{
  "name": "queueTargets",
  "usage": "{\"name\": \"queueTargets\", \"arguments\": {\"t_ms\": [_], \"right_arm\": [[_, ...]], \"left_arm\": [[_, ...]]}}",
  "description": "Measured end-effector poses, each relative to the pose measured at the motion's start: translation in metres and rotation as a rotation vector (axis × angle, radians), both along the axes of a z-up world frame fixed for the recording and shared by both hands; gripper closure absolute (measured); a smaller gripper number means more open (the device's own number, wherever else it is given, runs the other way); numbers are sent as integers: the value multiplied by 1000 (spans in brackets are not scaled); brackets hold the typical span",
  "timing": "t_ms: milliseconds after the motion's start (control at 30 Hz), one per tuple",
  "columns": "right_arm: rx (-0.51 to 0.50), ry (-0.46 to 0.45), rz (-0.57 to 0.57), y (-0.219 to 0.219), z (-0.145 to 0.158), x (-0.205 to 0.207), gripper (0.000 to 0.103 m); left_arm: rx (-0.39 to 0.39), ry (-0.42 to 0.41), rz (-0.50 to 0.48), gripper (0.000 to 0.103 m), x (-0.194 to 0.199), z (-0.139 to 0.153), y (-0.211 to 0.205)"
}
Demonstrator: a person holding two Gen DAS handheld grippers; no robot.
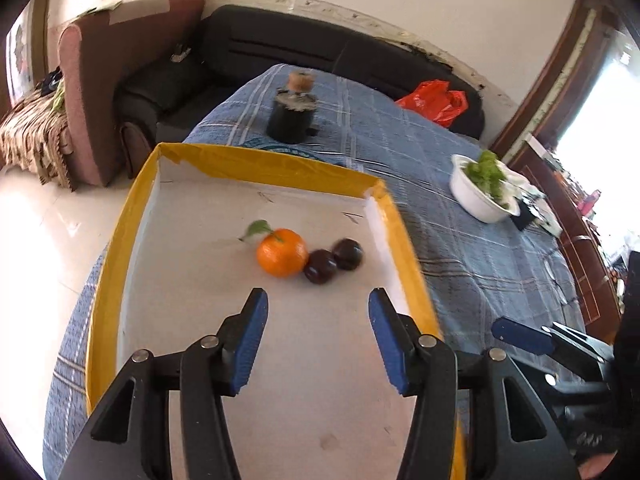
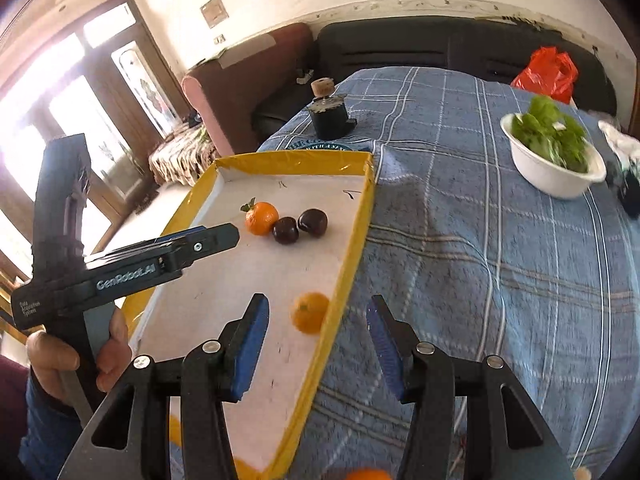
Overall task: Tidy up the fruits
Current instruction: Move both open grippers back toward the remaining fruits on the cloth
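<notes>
- The tray, white inside with a yellow taped rim, lies on a blue checked tablecloth; it holds the sorted fruit.
- Toward the tray's far end, an orange with a green leaf sits touching a dark plum; a second dark plum touches the first on its other side.
- In the right wrist view a second orange lies nearer, just inside the tray's right rim, apart from the cluster; it is blurred.
- Another orange shows at the bottom edge of that view, outside the tray; more orange patches low down are too cut off to read.
- The left gripper hovers over the tray's bare white floor, its jaws parted and empty; a hand grips its handle.
- The right gripper is likewise released, nothing pressed between its blue pads; its left finger stands over the tray, its right over the cloth; the second orange appears between them, beyond the tips.
- Farther back on the cloth stand a dark jar with a cork top and a white bowl of green leaves; a red bag lies on the black sofa behind.
</notes>
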State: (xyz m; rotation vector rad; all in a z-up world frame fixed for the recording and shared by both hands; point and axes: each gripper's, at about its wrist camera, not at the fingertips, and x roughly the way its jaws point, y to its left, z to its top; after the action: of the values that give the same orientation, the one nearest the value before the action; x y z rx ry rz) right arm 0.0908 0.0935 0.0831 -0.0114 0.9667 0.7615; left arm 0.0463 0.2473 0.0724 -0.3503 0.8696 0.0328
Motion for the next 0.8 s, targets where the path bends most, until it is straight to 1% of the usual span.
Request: {"name": "queueTargets", "arguments": {"t_ms": [100, 167, 333, 500, 667, 800], "right_arm": [[22, 4, 0, -17, 2, -9, 47], [36, 4, -3, -29, 5, -14, 47], [82, -8, -53, -71, 12, -26, 47], [106, -30, -121, -118, 14, -37, 46], [118, -32, -197, -162, 6, -44, 46], [142, -22, -255, -191, -2, -45, 46]], "left_arm": [[6, -39, -28, 51, -17, 8, -17], [7, -64, -59, 48, -27, 13, -30], [6, -101, -129, 47, -48, 18, -62], [1, -107, -203, 47, -63, 11, -96], [-3, -96, -286, 47, -76, 0, -127], [14, -87, -394, 47, -94, -10, -156]]}}
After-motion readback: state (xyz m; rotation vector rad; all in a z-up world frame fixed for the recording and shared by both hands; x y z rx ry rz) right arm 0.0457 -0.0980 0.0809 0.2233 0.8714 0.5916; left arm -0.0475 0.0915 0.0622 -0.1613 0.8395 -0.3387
